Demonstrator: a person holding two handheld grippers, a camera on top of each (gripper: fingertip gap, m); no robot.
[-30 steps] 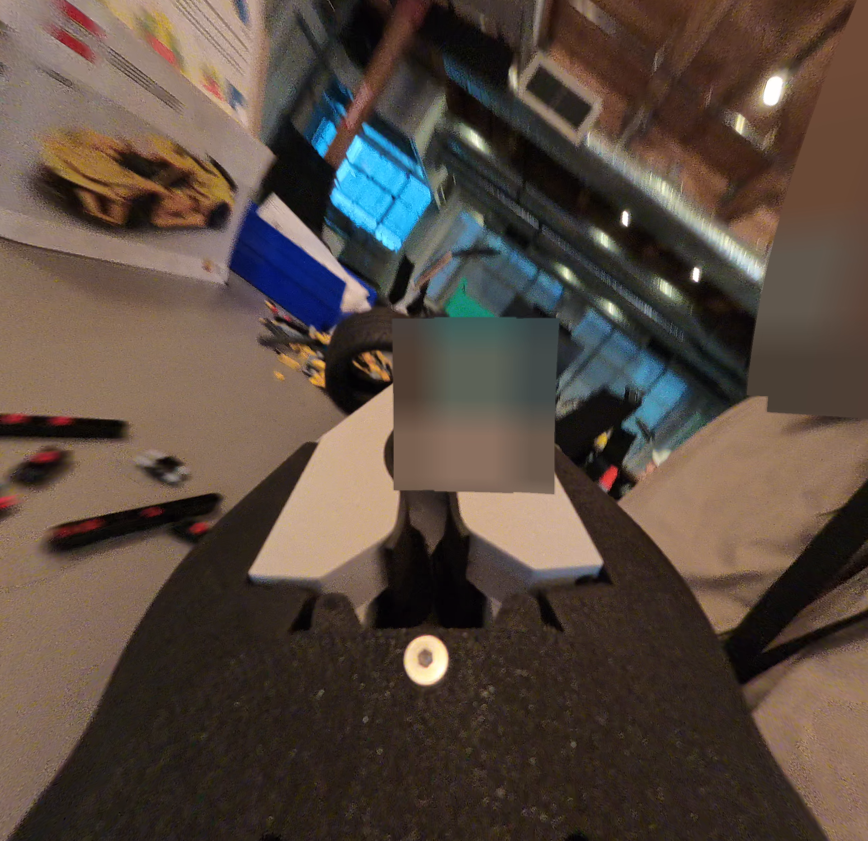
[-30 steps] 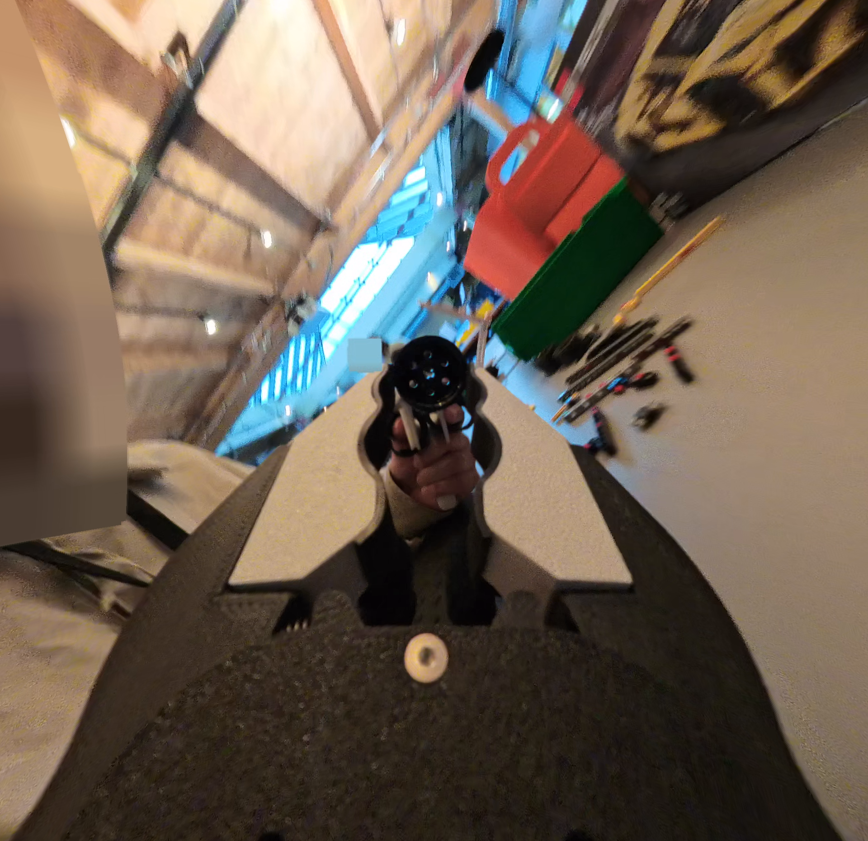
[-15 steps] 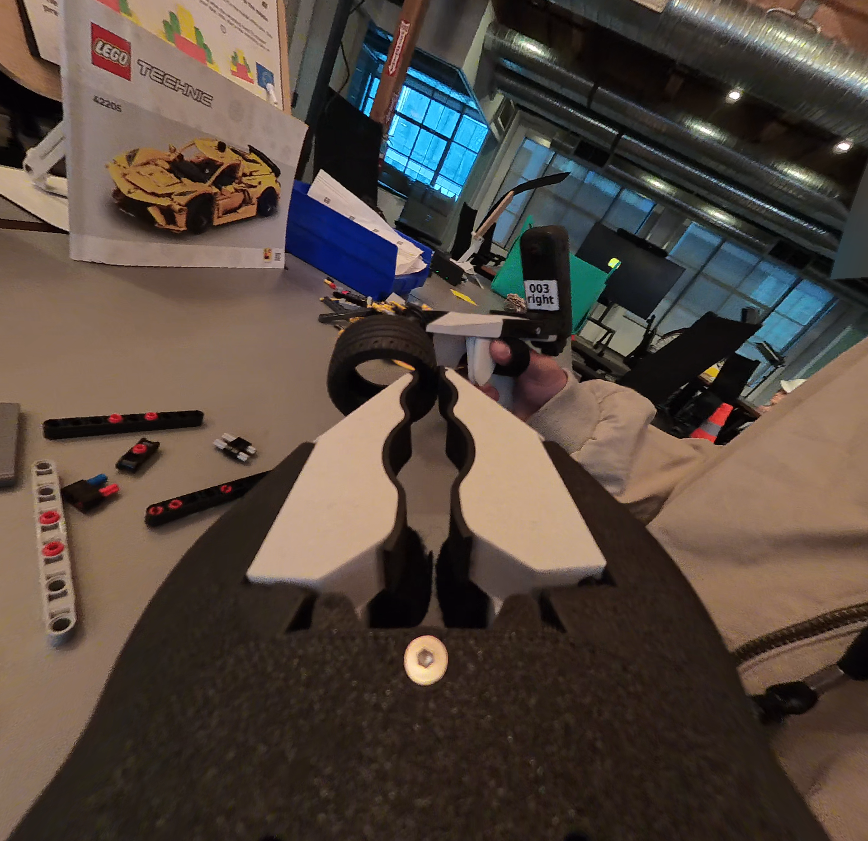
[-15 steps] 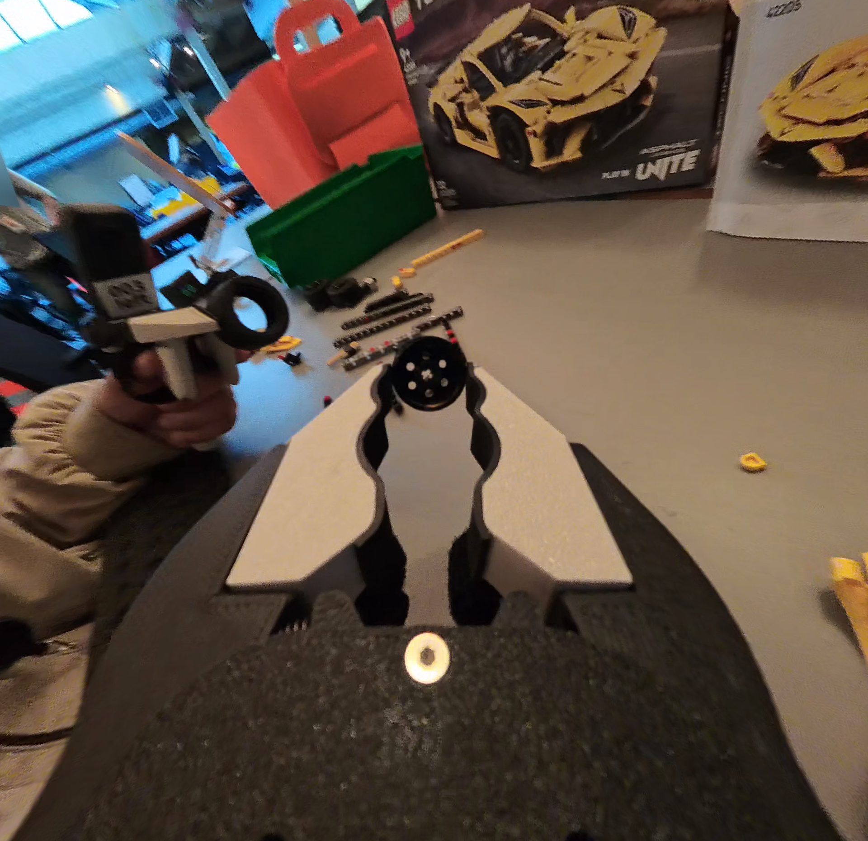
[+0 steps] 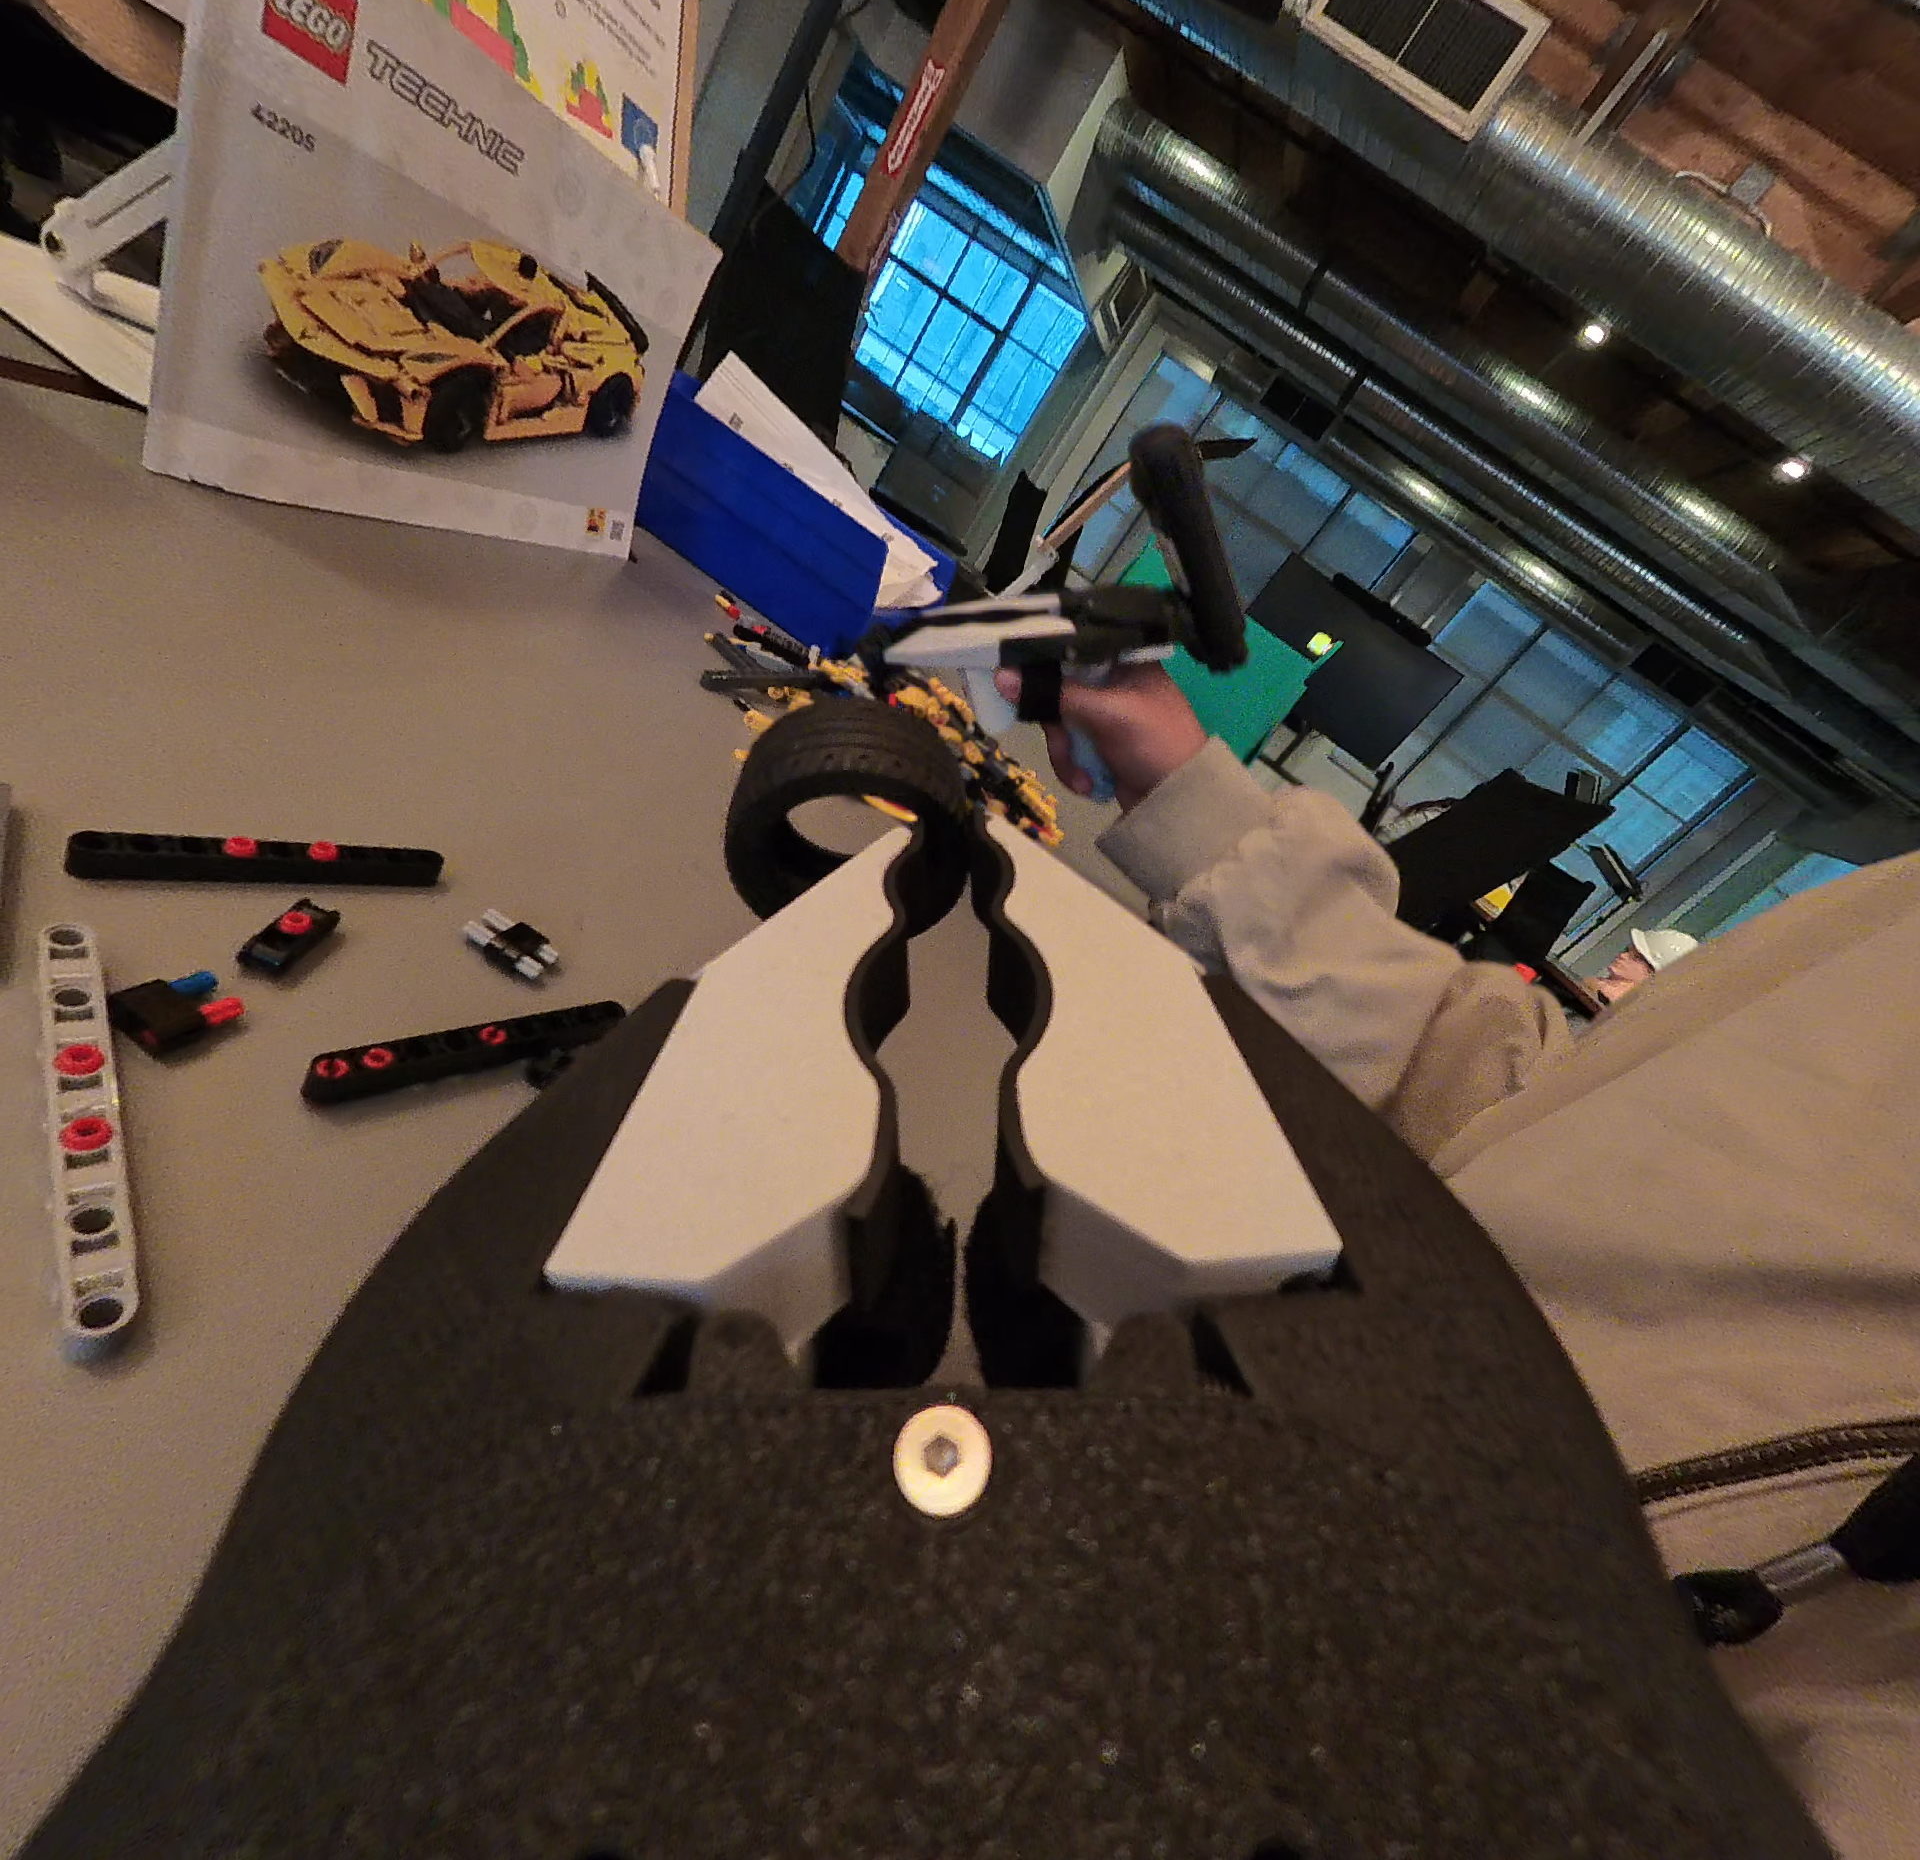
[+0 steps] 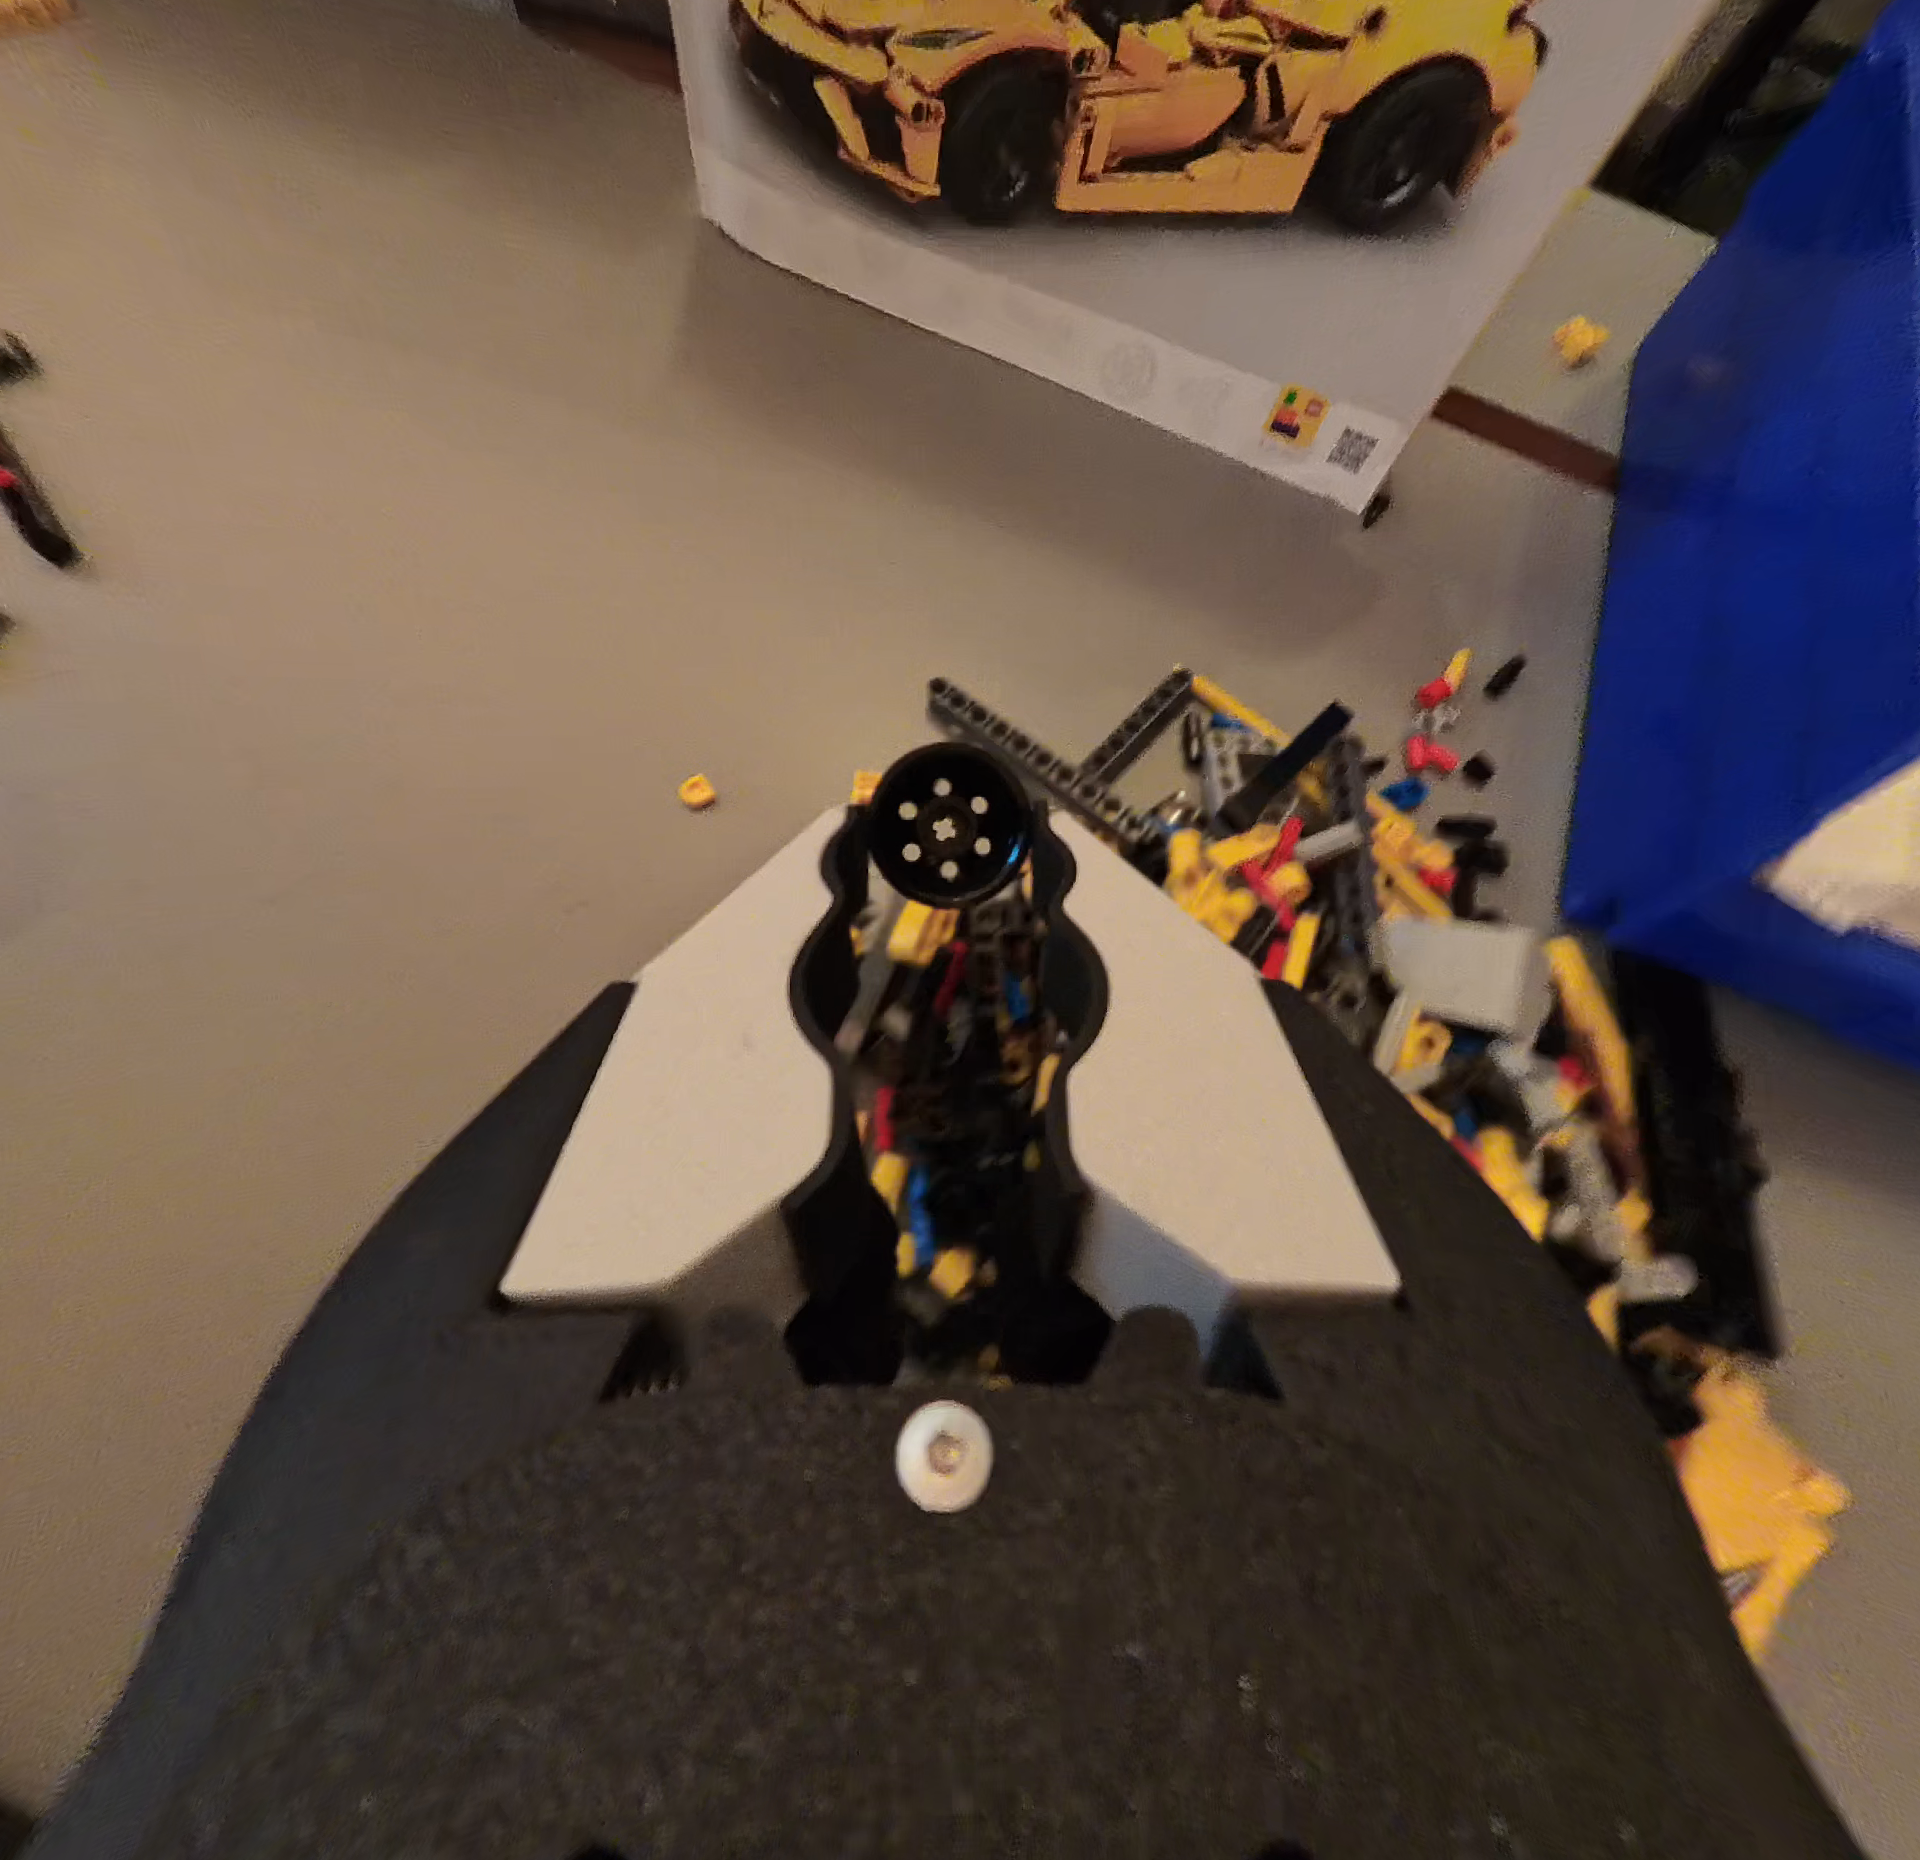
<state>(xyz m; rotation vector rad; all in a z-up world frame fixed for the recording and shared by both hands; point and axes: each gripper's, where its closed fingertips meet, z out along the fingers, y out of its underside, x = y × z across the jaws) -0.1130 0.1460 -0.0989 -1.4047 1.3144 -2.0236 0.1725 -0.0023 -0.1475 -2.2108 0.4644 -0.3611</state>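
A grey table [image 5: 312,647] fills both wrist views. A propped instruction booklet [image 5: 416,283] with a yellow car on its cover stands at the back, a blue bin [image 5: 748,532] beside it. In front of the bin lies a heap of yellow, black and red building pieces [image 6: 1351,875].

The left gripper [image 5: 940,844] points forward and slightly upward over the table, its fingers drawn close and pinching the wall of a black rubber tyre [image 5: 831,771] at their tips. Black beams with red pins [image 5: 255,860] lie loose on the table to its left.

The right gripper [image 6: 948,823] tilts down toward the heap, its tips clamped on a small black wheel hub [image 6: 945,825], face toward the camera. In the left wrist view this gripper hangs beyond the tyre, held level by a hand [image 5: 1117,735] in a beige sleeve [image 5: 1320,937].
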